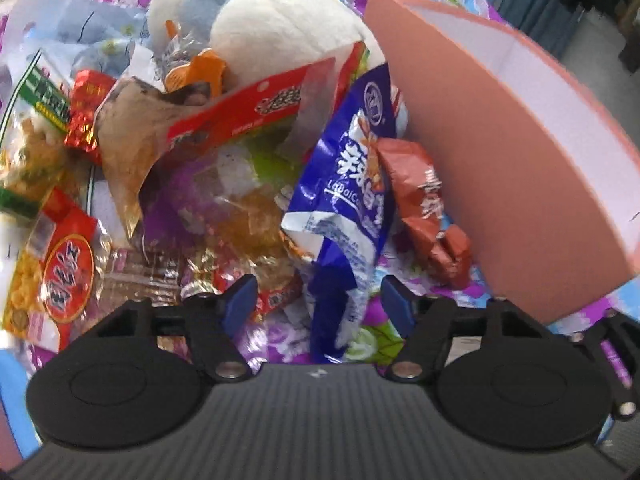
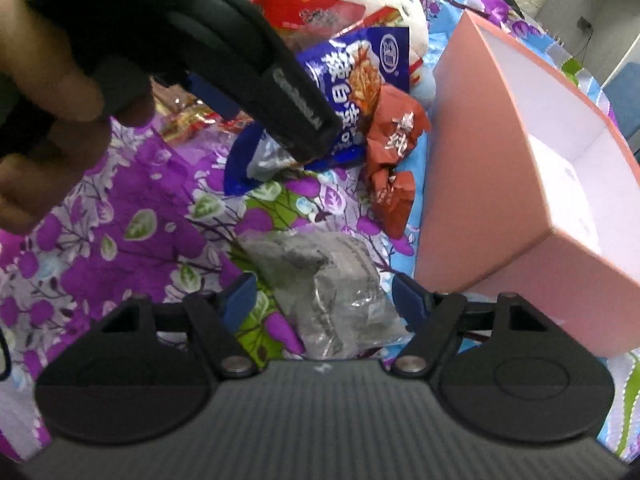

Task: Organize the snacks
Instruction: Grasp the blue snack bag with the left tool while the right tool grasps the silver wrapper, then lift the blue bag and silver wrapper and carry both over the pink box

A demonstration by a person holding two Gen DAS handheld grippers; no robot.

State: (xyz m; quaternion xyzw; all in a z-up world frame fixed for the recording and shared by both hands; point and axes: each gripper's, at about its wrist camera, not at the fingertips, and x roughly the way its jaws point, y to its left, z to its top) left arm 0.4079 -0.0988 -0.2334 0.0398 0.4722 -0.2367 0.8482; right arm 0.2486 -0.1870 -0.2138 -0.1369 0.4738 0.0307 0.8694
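Observation:
A blue snack bag (image 1: pixel 352 184) lies on the floral cloth, its lower end reaching between the fingers of my left gripper (image 1: pixel 318 302), which stands open with gaps on both sides. A red-brown packet (image 1: pixel 424 200) lies beside it against the pink box (image 1: pixel 480 160). In the right wrist view a crumpled silver packet (image 2: pixel 336 280) lies between the fingers of my right gripper (image 2: pixel 324 300); the jaws are open and the left pad is clear of it. The left gripper's black body (image 2: pixel 248 64), held by a hand (image 2: pixel 48 80), hangs over the blue bag (image 2: pixel 352 76).
A heap of several snack packets (image 1: pixel 120 152) fills the left side, with white plush toys (image 1: pixel 280 28) behind it. The pink box's white inside (image 2: pixel 560 152) opens to the right. Floral cloth (image 2: pixel 120 208) shows bare at the lower left of the right wrist view.

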